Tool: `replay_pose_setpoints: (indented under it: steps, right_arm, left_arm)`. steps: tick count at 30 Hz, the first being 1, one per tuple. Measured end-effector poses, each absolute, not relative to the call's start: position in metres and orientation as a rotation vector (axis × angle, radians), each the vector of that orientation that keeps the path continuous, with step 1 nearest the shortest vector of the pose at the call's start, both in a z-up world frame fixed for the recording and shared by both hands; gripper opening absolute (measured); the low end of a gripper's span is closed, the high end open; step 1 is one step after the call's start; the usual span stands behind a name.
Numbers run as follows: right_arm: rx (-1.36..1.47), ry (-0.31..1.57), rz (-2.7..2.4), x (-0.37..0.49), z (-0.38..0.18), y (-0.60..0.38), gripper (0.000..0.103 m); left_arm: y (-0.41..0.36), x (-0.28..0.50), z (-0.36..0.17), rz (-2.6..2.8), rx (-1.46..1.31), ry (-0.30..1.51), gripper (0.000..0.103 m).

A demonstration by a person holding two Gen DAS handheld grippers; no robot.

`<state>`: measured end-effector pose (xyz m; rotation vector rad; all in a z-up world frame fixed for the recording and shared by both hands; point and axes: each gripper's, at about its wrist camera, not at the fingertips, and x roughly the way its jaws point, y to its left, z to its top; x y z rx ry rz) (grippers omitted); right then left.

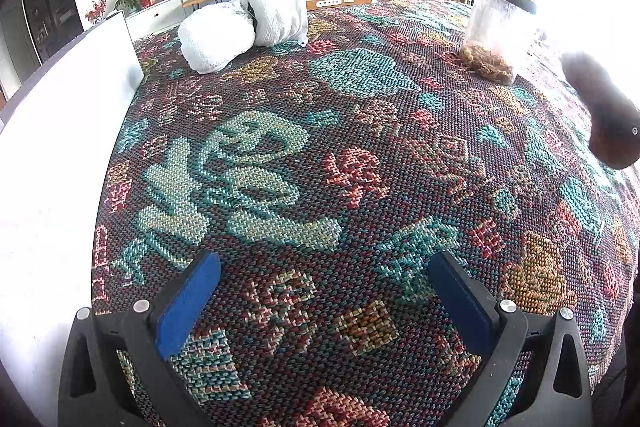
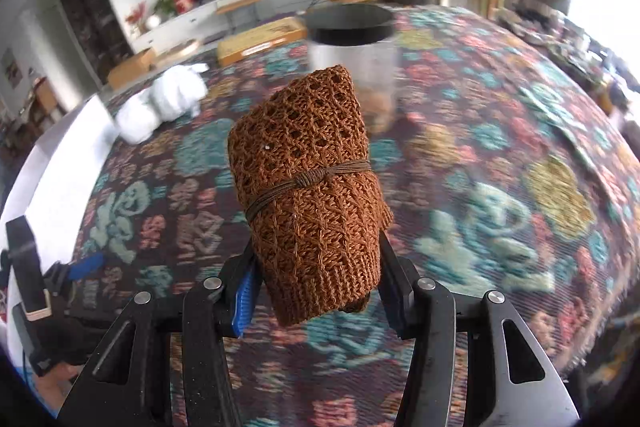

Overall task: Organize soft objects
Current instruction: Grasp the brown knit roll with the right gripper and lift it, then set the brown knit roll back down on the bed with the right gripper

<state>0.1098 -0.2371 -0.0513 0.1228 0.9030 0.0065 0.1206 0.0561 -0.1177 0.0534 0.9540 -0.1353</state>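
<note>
Since the brown knit roll point(image 2: 310, 195) is tied with a cord, the right tongs point(image 2: 316, 291) can clamp its end, lifted toward the clear jar point(image 2: 352, 59); left tongs point(image 1: 324, 303) hang apart, empty, above the patterned table point(image 1: 360, 147).

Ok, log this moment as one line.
right gripper: shut on brown knit roll, lifted | left gripper: open, empty | clear canister: ahead | white towel rolls: on patterned blanket
</note>
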Motion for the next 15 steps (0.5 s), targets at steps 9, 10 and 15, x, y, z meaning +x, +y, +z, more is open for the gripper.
replay_pose_setpoints:
  steps: [9,10,15]
  right_arm:
    - [0.053,1.0,-0.217,0.231,-0.093,-0.308,0.075]
    - [0.067,1.053,-0.202,0.237,-0.106,-0.309,0.078]
    - [0.07,0.951,-0.172,0.216,-0.082,-0.306,0.079]
  left_arm:
    - [0.056,0.121,-0.118,-0.135,0.053,0.954,0.103]
    - [0.056,0.121,-0.118,-0.135,0.053,0.954,0.103]
    - [0.056,0.121,-0.118,-0.135,0.053,0.954,0.103]
